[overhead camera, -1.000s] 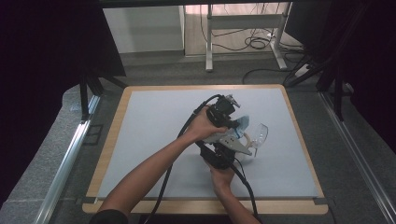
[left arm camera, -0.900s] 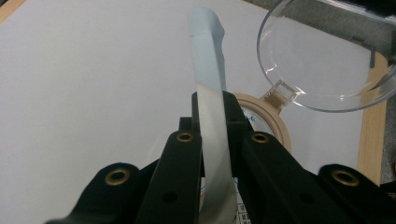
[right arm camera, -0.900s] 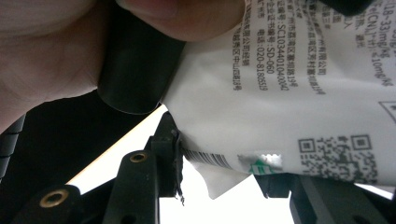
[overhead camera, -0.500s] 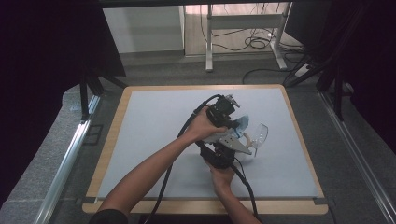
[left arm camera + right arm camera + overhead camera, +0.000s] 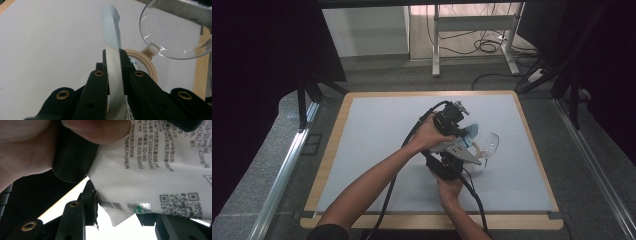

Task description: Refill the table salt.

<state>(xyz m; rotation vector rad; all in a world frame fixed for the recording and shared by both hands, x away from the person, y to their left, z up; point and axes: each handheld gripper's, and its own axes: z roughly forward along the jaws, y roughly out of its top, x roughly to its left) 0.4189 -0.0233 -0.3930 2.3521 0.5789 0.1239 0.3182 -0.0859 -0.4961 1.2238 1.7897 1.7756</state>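
A lab or recording workroom is being shown. A wood-edged table [image 5: 328,165] with a pale grey top is being enclosed by black curtains [image 5: 257,75] and flanked by aluminium rails [image 5: 279,175]. Beyond it, loose cables [image 5: 484,46] are being left trailing on a grey carpeted floor [image 5: 377,75] beneath a white metal desk frame [image 5: 472,22].

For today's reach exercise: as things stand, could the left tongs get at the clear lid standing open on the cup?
Probably not yet. The left tongs are shut on the edge of the white packet, so they are occupied. The clear lid stands just beyond with nothing between; letting go of the packet would likely free them.
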